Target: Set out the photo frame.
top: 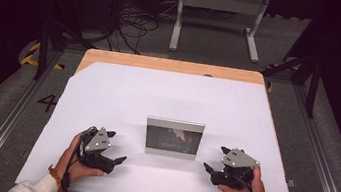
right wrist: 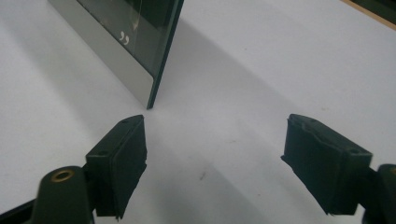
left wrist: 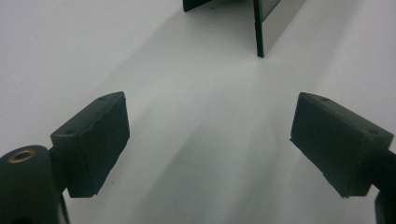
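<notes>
A silver-edged picture frame point(top: 173, 138) with a dark glass front stands upright on the white sheet point(top: 168, 96), a little nearer than the table's middle. My left gripper point(top: 117, 146) rests on the sheet to the frame's left, its jaws wide apart and pointing toward it, with nothing between them. My right gripper point(top: 216, 158) lies to the frame's right, also open and empty. In the left gripper view the frame's edge point(left wrist: 259, 28) stands beyond the left gripper point(left wrist: 210, 135). In the right gripper view the frame's corner point(right wrist: 140, 79) is just ahead of the right gripper point(right wrist: 215, 149).
The white sheet covers most of a wooden table, whose bare strip point(top: 172, 66) shows at the far edge. Beyond the table stand a grey metal stand point(top: 217, 17) and loose cables point(top: 131, 20) on the floor. Dark supports flank both sides.
</notes>
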